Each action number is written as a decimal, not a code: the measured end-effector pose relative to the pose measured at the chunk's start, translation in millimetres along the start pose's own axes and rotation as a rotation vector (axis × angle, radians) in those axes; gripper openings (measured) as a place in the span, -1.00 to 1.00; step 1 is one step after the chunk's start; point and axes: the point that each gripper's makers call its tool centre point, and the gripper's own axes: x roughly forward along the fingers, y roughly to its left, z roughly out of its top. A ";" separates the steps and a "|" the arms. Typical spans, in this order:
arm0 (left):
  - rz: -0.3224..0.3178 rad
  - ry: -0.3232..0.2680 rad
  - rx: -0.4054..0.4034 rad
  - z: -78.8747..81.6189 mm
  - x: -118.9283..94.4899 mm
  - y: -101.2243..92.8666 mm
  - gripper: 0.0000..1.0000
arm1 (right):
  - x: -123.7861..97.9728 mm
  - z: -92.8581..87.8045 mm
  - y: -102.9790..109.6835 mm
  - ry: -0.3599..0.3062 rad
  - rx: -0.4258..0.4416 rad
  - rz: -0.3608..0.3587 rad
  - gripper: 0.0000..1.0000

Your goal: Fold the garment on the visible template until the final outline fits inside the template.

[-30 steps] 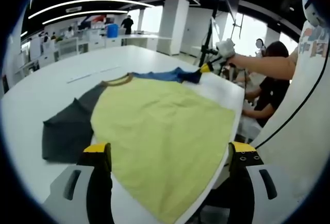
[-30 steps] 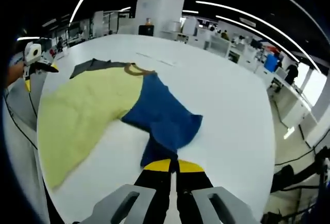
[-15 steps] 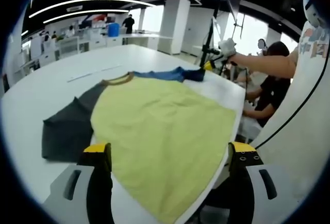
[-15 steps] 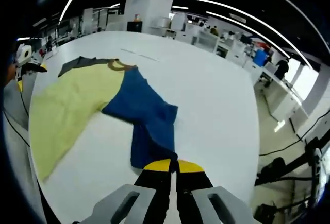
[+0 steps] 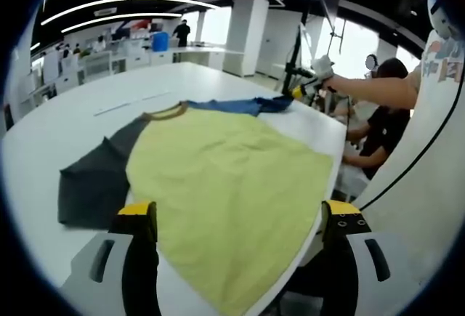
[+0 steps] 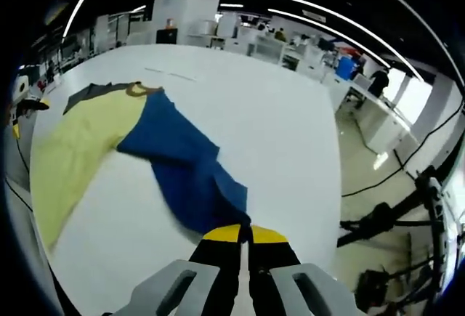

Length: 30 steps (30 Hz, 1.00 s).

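In the left gripper view, the garment (image 5: 232, 200) was seen spread flat on the white counter (image 5: 65, 120), its grey sleeve (image 5: 91, 185) lying out to the left and the wide yellow body reaching to the counter's near edge. The left gripper (image 5: 240, 221) was held just above the near hem, its yellow-tipped jaws set wide apart with nothing between them. A thin pale strip (image 5: 131, 103) was noted on the counter beyond the collar. Further right, the blue sleeve (image 5: 247, 104) was drawn out toward the far edge, where the right gripper (image 5: 296, 91) was seen at its tip, held by an outstretched arm. A seated person in dark clothes (image 5: 381, 127) was visible just past that edge

In the right gripper view, the yellow body (image 6: 73, 149) was seen at the left, with the grey sleeve and brown collar (image 6: 138, 89) at its far end. The blue sleeve (image 6: 185, 171) was stretched across the counter (image 6: 276, 127) down to the right gripper (image 6: 243, 235), whose jaws were pressed together on the sleeve's end. Desks and ceiling lights were noted behind
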 end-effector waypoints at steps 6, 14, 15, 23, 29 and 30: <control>-0.001 0.007 0.003 -0.7 1.1 -1.9 0.81 | 0.3 -10.1 -13.4 0.030 0.009 -0.020 -1.00; 0.004 0.007 0.002 0.6 0.8 -1.3 0.81 | 1.5 -20.5 -23.6 0.051 0.064 -0.030 -1.00; 0.004 0.008 0.002 0.6 0.8 -1.2 0.81 | 1.9 -21.6 -23.7 0.052 0.072 -0.029 -1.00; 0.000 0.017 0.002 0.7 1.9 -2.1 0.81 | 7.7 -34.5 -16.9 0.091 0.095 -0.005 -1.00; -0.001 0.017 0.005 2.6 2.6 -2.0 0.80 | 8.6 -36.7 -14.2 0.102 0.076 0.010 -0.98; -0.001 0.018 0.006 2.6 2.8 -2.1 0.80 | 8.7 -36.3 -12.8 0.101 0.074 0.016 -0.94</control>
